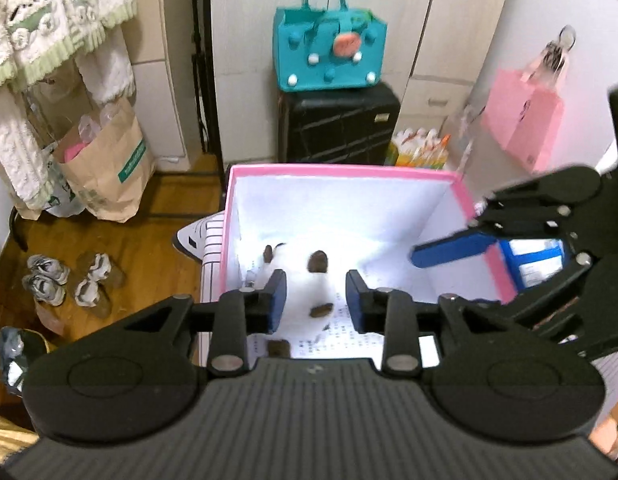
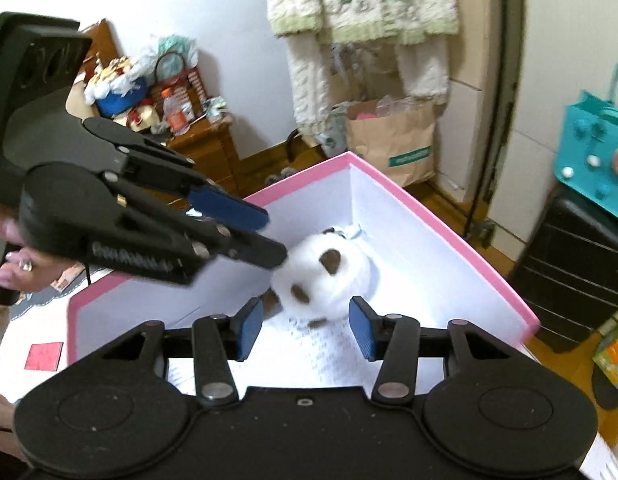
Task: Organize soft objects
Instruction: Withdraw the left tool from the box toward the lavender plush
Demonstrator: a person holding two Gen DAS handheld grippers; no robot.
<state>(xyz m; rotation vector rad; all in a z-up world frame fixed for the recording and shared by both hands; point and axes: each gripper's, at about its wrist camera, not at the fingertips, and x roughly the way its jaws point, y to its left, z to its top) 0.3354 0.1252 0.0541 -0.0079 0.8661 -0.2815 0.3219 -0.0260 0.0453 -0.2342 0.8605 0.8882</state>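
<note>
A white plush toy with brown patches (image 1: 309, 292) lies inside a pink-rimmed white box (image 1: 349, 171). My left gripper (image 1: 316, 300) hangs over the box, jaws open on either side of the plush and apart from it. In the right wrist view the plush (image 2: 329, 276) lies in the box (image 2: 449, 216) just beyond my right gripper (image 2: 305, 328), which is open and empty. The left gripper (image 2: 269, 236) reaches in from the left, its lower finger at the plush's edge. The right gripper (image 1: 449, 250) enters the left wrist view from the right.
A black suitcase (image 1: 337, 124) with a teal bag (image 1: 329, 52) on top stands behind the box. A brown paper bag (image 1: 109, 168) and shoes (image 1: 65, 280) are on the wooden floor at left. A pink bag (image 1: 525, 128) hangs at right. A cluttered wooden cabinet (image 2: 181, 128) stands far left.
</note>
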